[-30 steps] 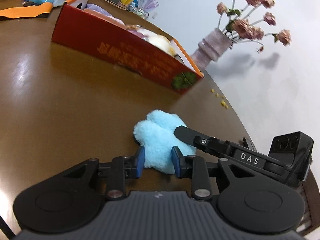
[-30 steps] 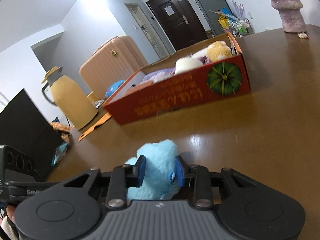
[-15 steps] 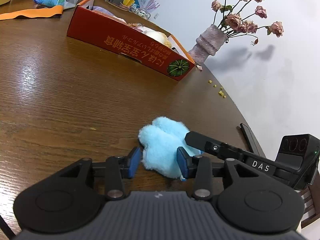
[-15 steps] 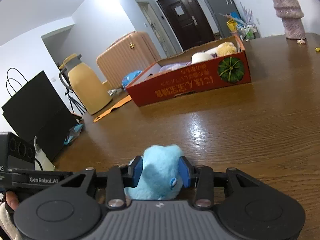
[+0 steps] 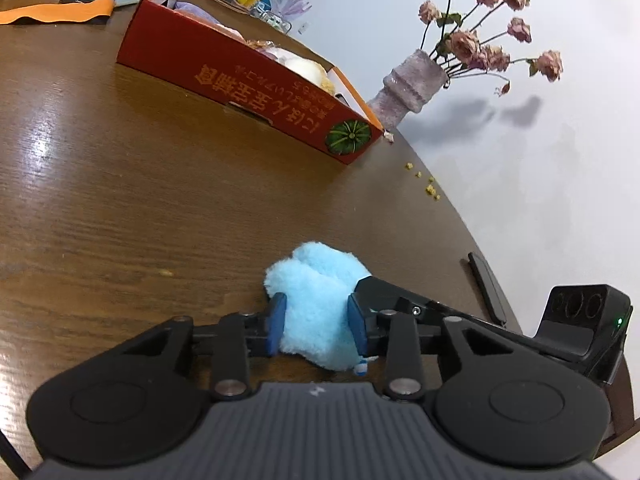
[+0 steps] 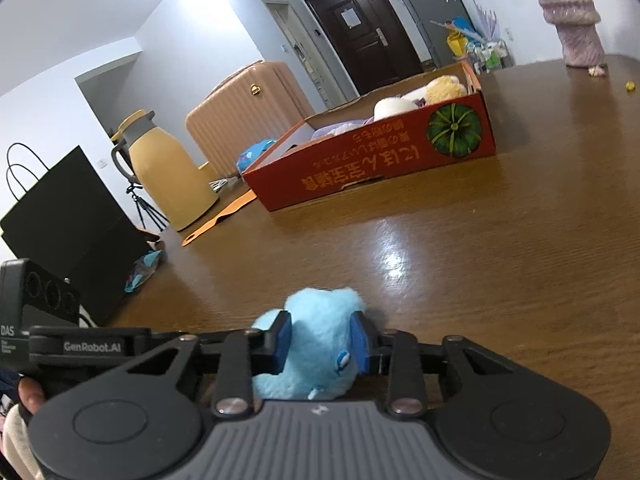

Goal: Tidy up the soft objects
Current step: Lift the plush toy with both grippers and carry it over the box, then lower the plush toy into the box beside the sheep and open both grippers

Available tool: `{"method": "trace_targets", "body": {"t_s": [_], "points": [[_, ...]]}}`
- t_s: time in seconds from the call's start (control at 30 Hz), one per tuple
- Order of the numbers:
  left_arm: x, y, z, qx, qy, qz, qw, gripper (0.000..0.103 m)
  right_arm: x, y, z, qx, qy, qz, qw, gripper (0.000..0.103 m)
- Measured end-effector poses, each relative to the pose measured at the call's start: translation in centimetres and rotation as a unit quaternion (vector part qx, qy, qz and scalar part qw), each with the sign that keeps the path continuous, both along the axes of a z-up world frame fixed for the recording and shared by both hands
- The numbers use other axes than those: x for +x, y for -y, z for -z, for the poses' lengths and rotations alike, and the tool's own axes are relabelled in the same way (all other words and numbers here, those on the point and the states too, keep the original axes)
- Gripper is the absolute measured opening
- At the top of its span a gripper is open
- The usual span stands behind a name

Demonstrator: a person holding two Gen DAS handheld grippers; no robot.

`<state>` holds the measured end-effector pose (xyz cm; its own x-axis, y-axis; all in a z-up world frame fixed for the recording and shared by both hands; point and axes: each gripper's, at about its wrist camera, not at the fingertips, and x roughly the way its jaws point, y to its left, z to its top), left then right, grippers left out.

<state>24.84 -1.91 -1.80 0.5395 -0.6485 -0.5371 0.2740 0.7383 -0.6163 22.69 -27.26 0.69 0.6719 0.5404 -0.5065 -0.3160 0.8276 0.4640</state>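
Closing L gripper (image 5: 317, 322) & R gripper (image 6: 321, 337), pads squeezing blue plush (image 5: 316, 300).

This is a lived-in home, most likely a dining or living area near the entrance. A large round wooden table (image 5: 120, 184) with a glossy top fills the foreground, and a knitted-looking vase (image 5: 412, 84) of dried pink roses (image 5: 480, 40) stands at its edge against a plain white wall. A dark front door (image 6: 360, 36) with a handle and a notice on it shows at the back. Beside it stands a peach suitcase (image 6: 248, 112). A yellow thermos jug (image 6: 168, 172) and a black paper shopping bag (image 6: 68, 220) sit at the table's far side, and a red cardboard box (image 6: 376, 164) printed with a pumpkin holds plush toys.
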Motion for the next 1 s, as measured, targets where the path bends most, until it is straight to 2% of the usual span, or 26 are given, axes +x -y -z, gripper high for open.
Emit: {"method": "trace_targets", "body": {"t_s": [0.13, 0.23, 0.37, 0.47, 0.6, 0.67, 0.73, 0.8, 0.87, 0.93, 1.0], "points": [[1.4, -0.4, -1.4, -0.020, 0.015, -0.004, 0.9997, 0.029, 1.2, 0.4, -1.1, 0.018, 0.013, 0.006, 1.000, 0.028], [4.0, -0.4, -3.8, -0.027, 0.050, 0.001, 0.9984, 0.029, 3.0, 0.1, -3.7, 0.008, 0.054, 0.011, 0.998, 0.028], [11.0, -0.7, -7.8, -0.029, 0.088, 0.004, 0.9957, 0.029, 8.8, -0.6, -8.0, -0.015, 0.106, 0.009, 0.994, 0.028], [18.1, -0.7, -10.2, -0.015, 0.100, -0.001, 0.9948, 0.029, 15.5, -1.4, -10.4, -0.031, 0.125, 0.008, 0.992, 0.028], [27.0, -0.5, -10.9, 0.013, 0.091, -0.024, 0.9955, 0.029, 25.9, -2.2, -11.4, -0.034, 0.106, 0.015, 0.994, 0.028], [30.5, 0.0, -10.1, 0.038, 0.085, -0.028, 0.9952, 0.029, 30.5, -3.1, -10.9, -0.052, 0.098, 0.016, 0.994, 0.028], [33.6, 0.5, -8.7, 0.054, 0.057, -0.029, 0.9965, 0.029, 34.4, -4.0, -9.7, -0.074, 0.083, 0.022, 0.994, 0.028], [35.8, 1.1, -7.0, 0.071, 0.025, -0.022, 0.9969, 0.025, 37.2, -4.7, -8.0, -0.096, 0.045, 0.029, 0.994, 0.028], [37.1, 1.9, -5.3, 0.097, -0.012, -0.009, 0.9952, 0.022, 39.4, -5.9, -6.0, -0.139, -0.016, 0.023, 0.990, 0.026], [37.6, 2.3, -4.3, 0.125, -0.034, -0.002, 0.9916, 0.020, 39.8, -6.9, -4.7, -0.172, -0.024, 0.008, 0.985, 0.026], [37.5, 2.3, -4.4, 0.141, -0.031, 0.005, 0.9895, 0.021, 40.3, -7.0, -4.4, -0.162, -0.043, -0.001, 0.986, 0.025]]}}
